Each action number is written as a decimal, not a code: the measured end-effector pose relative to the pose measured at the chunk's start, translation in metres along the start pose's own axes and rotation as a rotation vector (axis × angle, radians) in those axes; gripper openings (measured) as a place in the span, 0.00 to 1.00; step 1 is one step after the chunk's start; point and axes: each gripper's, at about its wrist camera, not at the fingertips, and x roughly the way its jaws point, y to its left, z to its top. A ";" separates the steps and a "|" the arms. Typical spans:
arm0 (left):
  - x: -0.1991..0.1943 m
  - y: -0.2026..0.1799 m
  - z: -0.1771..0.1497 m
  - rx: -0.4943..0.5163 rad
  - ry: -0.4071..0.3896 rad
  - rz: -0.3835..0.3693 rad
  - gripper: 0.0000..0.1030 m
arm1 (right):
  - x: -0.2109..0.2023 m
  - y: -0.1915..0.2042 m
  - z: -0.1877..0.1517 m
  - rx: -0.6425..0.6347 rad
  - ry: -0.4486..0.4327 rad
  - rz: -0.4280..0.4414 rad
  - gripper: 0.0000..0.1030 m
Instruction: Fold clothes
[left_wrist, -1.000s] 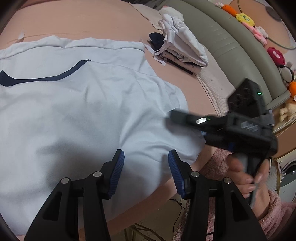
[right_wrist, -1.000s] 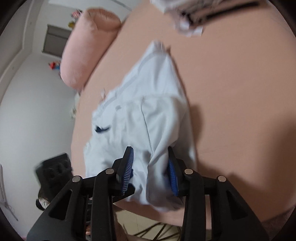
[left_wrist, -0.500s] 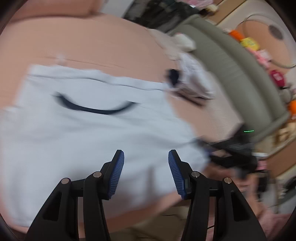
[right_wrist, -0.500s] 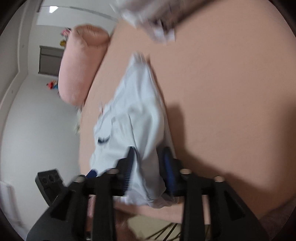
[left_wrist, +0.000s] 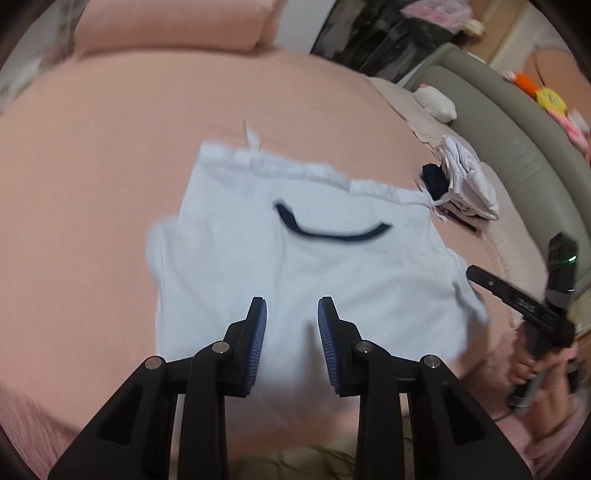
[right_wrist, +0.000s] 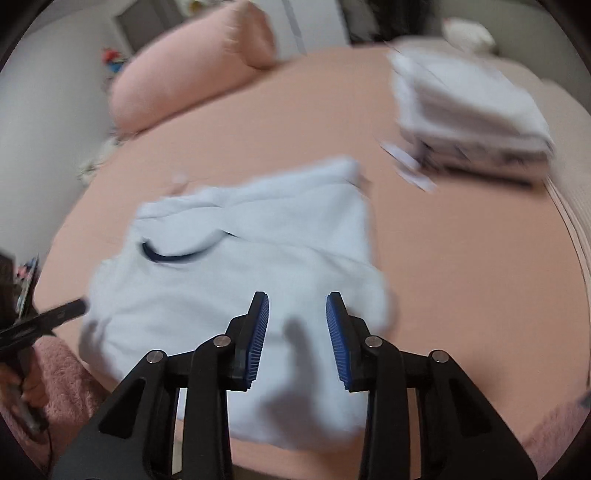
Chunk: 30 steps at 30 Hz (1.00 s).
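Observation:
A pale blue garment (left_wrist: 303, 258) with a dark navy curved trim (left_wrist: 332, 230) lies spread flat on the pink bed (left_wrist: 110, 166). My left gripper (left_wrist: 291, 314) hovers open above the garment's near edge, nothing between its fingers. My right gripper (right_wrist: 297, 310) is also open, raised over the near right part of the same garment (right_wrist: 240, 280). In the left wrist view the right gripper (left_wrist: 517, 299) shows at the far right, held in a hand with a pink fluffy sleeve. Both views are motion-blurred.
A stack of folded white and dark clothes (left_wrist: 461, 188) sits at the bed's right side, seen also as the pile (right_wrist: 469, 110). A pink bolster pillow (right_wrist: 192, 62) lies at the head. A grey padded rail (left_wrist: 517, 147) with plush toys borders the right.
The right gripper has let go of the garment fold it pinched and now stands open. Both grippers pulled back and up, so more of the garment and bed shows.

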 end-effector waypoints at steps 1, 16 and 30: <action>0.005 0.004 0.003 0.003 0.008 0.011 0.30 | 0.009 0.006 0.001 -0.036 0.019 -0.021 0.32; 0.010 0.048 -0.007 -0.049 -0.048 0.074 0.34 | 0.013 -0.021 -0.022 -0.031 0.048 -0.154 0.21; 0.036 0.028 0.037 0.060 0.015 -0.036 0.36 | 0.048 -0.023 0.025 -0.048 0.213 -0.061 0.25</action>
